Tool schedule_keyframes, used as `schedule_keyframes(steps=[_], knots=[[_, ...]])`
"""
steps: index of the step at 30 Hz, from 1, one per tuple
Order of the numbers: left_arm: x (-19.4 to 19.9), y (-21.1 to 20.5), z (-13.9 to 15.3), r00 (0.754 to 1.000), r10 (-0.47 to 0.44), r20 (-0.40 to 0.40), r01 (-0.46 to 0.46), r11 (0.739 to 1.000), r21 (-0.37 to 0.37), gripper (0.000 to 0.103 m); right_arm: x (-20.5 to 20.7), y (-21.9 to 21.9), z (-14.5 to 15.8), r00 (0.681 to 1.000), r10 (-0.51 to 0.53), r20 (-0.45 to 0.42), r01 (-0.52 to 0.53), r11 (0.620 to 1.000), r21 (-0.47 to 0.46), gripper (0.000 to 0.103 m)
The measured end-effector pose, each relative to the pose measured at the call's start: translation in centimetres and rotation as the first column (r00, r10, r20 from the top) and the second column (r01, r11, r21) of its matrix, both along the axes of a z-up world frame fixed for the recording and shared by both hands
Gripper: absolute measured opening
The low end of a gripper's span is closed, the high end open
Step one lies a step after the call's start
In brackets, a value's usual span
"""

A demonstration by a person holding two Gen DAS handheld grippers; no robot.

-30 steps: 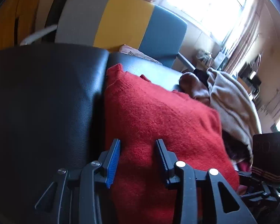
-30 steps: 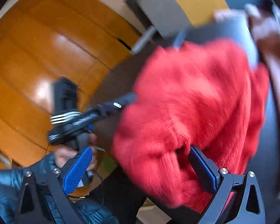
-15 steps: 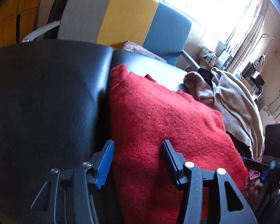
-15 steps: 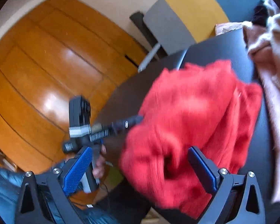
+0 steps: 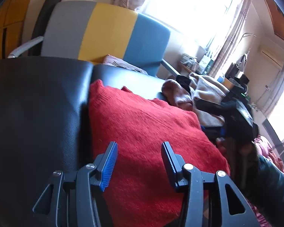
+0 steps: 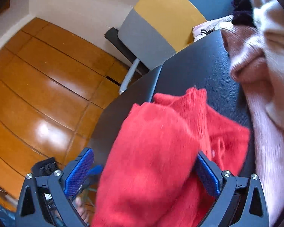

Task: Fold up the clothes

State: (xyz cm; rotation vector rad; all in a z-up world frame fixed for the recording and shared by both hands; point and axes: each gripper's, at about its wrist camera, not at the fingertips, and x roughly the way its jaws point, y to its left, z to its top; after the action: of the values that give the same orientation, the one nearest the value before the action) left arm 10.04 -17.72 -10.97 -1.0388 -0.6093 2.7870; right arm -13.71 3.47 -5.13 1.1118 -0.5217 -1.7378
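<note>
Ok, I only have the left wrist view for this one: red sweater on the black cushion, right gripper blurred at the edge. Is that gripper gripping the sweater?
Observer: Not yet. In the right wrist view a bunched fold of the red sweater sits between the right gripper's fingers. Its jaws are closing, with one blue pad clear of the fabric.
Operator: Does the fold look tidy from there?
Observer: No. A lower layer sticks out past the top fold, on the side toward the pink garment.
</note>
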Motion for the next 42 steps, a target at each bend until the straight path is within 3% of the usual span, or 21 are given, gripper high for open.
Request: schedule_keyframes(steps=[1, 2, 4, 5, 6, 9, 12, 15, 18, 21, 24, 28, 30, 34, 36, 42], knots=[[0.2, 0.0, 0.0, 1.0, -0.01, -0.002, 0.01, 1.0, 0.005, 0.048, -0.3, -0.8, 0.0, 1.0, 0.006, -0.011, -0.006, 1.0, 0.019, 0.092], [0.3, 0.2, 0.1, 1.0, -0.024, -0.006, 0.024, 1.0, 0.005, 0.048, -0.6, -1.6, 0.0, 0.999, 0.017, -0.03, -0.016, 0.999, 0.05, 0.081], [0.1, 0.7, 0.1, 0.999, -0.052, -0.008, 0.052, 0.999, -0.009, 0.048, -0.5, -2.8, 0.1, 0.997, 0.035, -0.071, -0.025, 0.991, 0.135, 0.051], [0.1, 1.0, 0.1, 0.998, -0.067, -0.008, 0.067, 0.998, -0.017, 0.048, -0.4, -3.1, 0.2, 0.995, 0.039, -0.091, -0.022, 0.983, 0.182, 0.024], [0.2, 1.2, 0.2, 0.997, -0.08, -0.01, 0.08, 0.997, -0.018, 0.048, -0.1, -3.3, 0.4, 0.992, 0.045, -0.117, -0.018, 0.975, 0.221, 0.013], [0.7, 1.6, 0.9, 0.993, -0.118, -0.021, 0.117, 0.993, -0.012, 0.048, 1.2, -2.9, 2.6, 0.974, 0.06, -0.219, -0.001, 0.966, 0.258, 0.013], [0.9, 2.7, 1.5, 0.982, -0.188, -0.027, 0.187, 0.982, -0.018, 0.048, 2.4, -1.4, 7.0, 0.946, 0.037, -0.323, 0.014, 0.988, 0.153, 0.013], [0.4, 4.7, 1.0, 0.956, -0.291, 0.019, 0.292, 0.956, -0.025, 0.048, 3.7, 0.3, 9.7, 0.908, 0.0, -0.42, 0.036, 0.996, 0.077, 0.013], [-0.4, 6.9, -0.9, 0.925, -0.362, 0.113, 0.369, 0.928, -0.044, 0.048, 3.0, 2.3, 7.3, 0.923, -0.066, -0.379, 0.099, 0.993, 0.067, 0.013], [-0.5, 8.5, -2.4, 0.901, -0.398, 0.173, 0.414, 0.908, -0.066, 0.048, 2.1, 6.1, 2.5, 0.954, -0.149, -0.261, 0.178, 0.98, 0.091, 0.013], [-0.3, 9.4, -2.6, 0.895, -0.402, 0.195, 0.425, 0.9, -0.097, 0.048, 2.0, 8.7, -1.4, 0.963, -0.198, -0.183, 0.219, 0.97, 0.102, 0.014], [-0.6, 10.0, -0.5, 0.898, -0.406, 0.168, 0.418, 0.908, -0.042, 0.045, 1.7, 11.0, -4.0, 0.961, -0.261, -0.095, 0.263, 0.965, 0.013, 0.013], [-1.1, 10.9, 0.4, 0.895, -0.421, 0.148, 0.43, 0.902, -0.039, 0.045, 1.4, 11.2, -4.4, 0.962, -0.263, -0.068, 0.263, 0.965, -0.005, 0.014], [-2.2, 13.7, -0.2, 0.866, -0.461, 0.196, 0.483, 0.872, -0.084, 0.045, 1.8, 11.8, -3.3, 0.96, -0.27, -0.077, 0.27, 0.963, -0.002, 0.022], [-1.9, 14.8, -0.6, 0.854, -0.48, 0.203, 0.506, 0.855, -0.109, 0.045, 2.3, 12.5, -2.2, 0.95, -0.292, -0.112, 0.295, 0.955, 0.01, 0.039], [-1.3, 15.2, -1.1, 0.855, -0.48, 0.199, 0.504, 0.858, -0.097, 0.045, 6.1, 14.2, 3.8, 0.918, -0.262, -0.298, 0.282, 0.959, 0.023, 0.039]])
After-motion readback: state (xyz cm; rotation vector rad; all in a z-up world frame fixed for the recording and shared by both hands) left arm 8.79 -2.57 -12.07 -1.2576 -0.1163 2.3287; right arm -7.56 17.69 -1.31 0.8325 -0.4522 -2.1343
